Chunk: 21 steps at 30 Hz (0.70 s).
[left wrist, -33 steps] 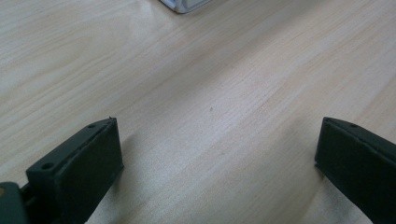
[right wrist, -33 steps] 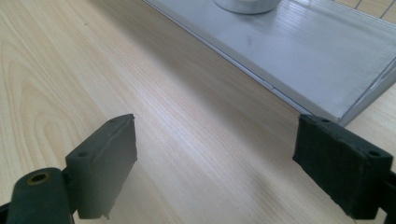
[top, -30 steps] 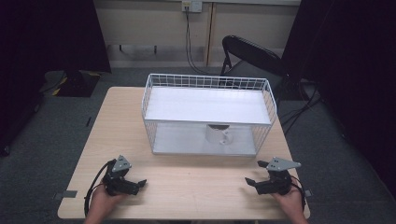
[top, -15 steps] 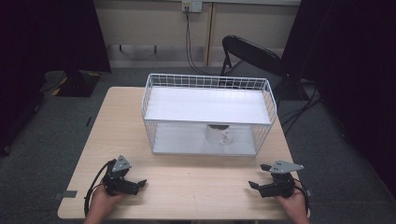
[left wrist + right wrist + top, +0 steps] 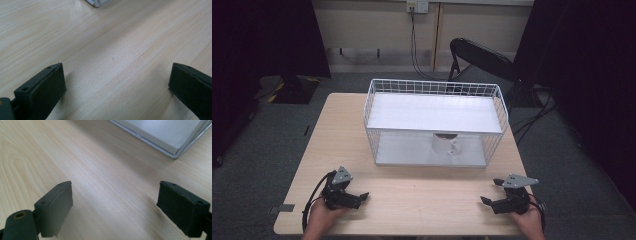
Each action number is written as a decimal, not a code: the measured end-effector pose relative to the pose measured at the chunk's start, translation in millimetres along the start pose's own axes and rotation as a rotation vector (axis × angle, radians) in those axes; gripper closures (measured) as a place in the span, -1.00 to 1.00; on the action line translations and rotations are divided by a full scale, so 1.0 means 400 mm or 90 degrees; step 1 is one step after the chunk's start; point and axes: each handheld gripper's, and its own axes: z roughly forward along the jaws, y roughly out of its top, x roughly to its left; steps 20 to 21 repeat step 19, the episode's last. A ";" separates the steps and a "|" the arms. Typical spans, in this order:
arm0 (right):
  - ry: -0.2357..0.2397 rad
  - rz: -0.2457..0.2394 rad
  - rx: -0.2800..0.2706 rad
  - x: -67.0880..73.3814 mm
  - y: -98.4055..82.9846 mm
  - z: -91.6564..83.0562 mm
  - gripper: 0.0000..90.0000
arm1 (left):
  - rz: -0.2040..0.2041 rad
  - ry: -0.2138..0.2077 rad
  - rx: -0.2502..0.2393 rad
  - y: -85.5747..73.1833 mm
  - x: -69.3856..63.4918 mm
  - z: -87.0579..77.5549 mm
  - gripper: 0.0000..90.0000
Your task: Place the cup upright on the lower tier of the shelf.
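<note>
While the left gripper point(image 5: 358, 195) rests with jaws spread near the table's point(image 5: 422, 200) front edge, the right gripper point(image 5: 490, 192), also spread and empty, has slid slightly outward. The mug point(image 5: 446, 144) sits untouched on the rack's point(image 5: 434, 88) lower shelf; work hasn't begun.

Cup point(image 5: 446, 144) in wire basket point(image 5: 434, 88), on table point(image 5: 422, 192)
</note>
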 end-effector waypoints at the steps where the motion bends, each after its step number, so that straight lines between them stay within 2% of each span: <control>1: -0.004 -0.009 0.002 0.002 0.000 0.000 -0.73 | 0.000 0.000 0.000 0.000 0.000 0.000 -1.00; 6: -0.004 -0.012 0.017 0.003 0.001 0.005 -0.73 | 0.000 0.000 0.000 0.000 0.000 0.000 -1.00; 8: 0.002 -0.011 0.037 0.002 0.002 0.011 -0.74 | 0.000 0.000 0.000 0.000 0.000 0.000 -1.00; 21: -0.005 -0.009 0.041 0.001 0.003 0.013 -0.75 | 0.001 0.000 0.000 0.000 0.000 0.000 -1.00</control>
